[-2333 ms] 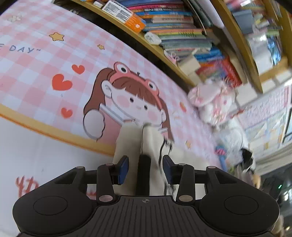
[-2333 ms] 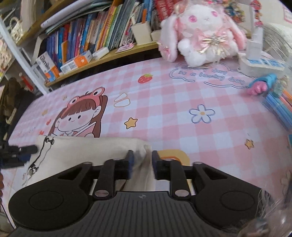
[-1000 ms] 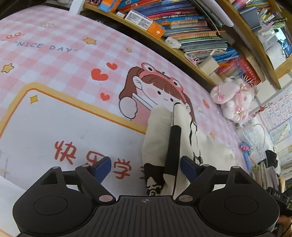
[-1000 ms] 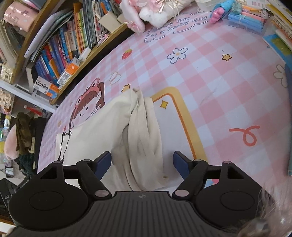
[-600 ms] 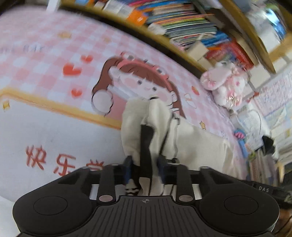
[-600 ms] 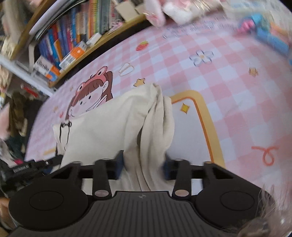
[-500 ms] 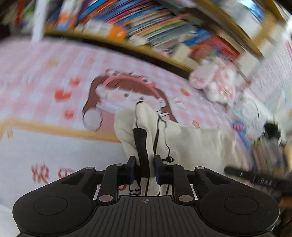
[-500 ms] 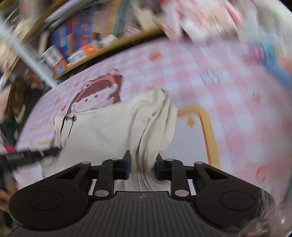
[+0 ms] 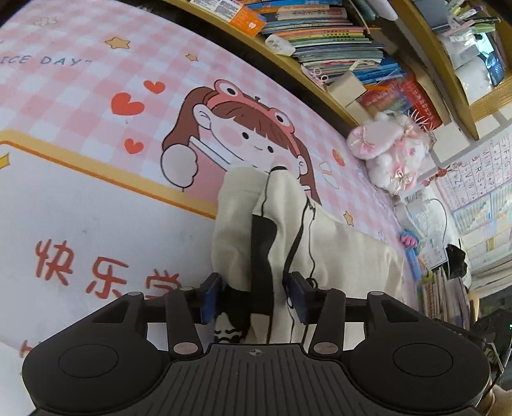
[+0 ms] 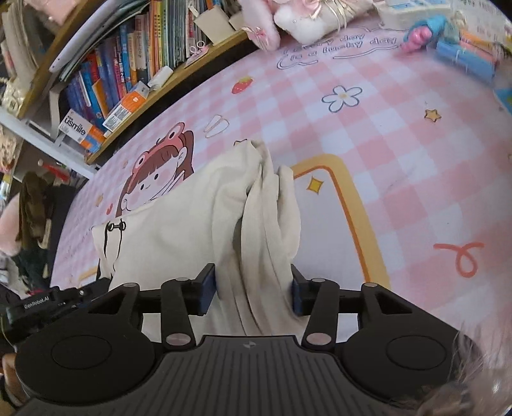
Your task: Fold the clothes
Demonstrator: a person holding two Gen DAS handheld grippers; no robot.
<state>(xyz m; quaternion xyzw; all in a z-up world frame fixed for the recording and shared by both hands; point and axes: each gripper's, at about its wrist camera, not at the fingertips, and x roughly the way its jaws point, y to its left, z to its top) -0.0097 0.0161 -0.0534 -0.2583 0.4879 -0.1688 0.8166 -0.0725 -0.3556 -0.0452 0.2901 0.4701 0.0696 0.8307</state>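
A cream garment [image 9: 345, 256] with a black stripe and black drawstrings lies bunched on the pink checked cartoon mat [image 9: 80, 198]. My left gripper [image 9: 254, 297] stands partly open around the garment's near end, with a fold of fabric still between its blue pads. In the right wrist view the same garment [image 10: 179, 224] spreads to the left, with a ridge of gathered cloth running away from me. My right gripper [image 10: 252, 288] is also partly open, and that ridge fills the gap between its pads. The cloth rests on the mat [image 10: 400, 144].
A bookshelf [image 9: 320, 28] packed with books runs along the far edge of the mat. A pink and white plush rabbit [image 9: 390, 150] sits at the back. A blue and pink toy [image 10: 425, 28] and stationery lie at the far right. The left gripper's body [image 10: 48, 304] shows at lower left.
Both grippers were wide open a second ago, then closed tightly on the cloth half a second ago. Now both pairs of fingers have spread apart again and the garment lies on the mat.
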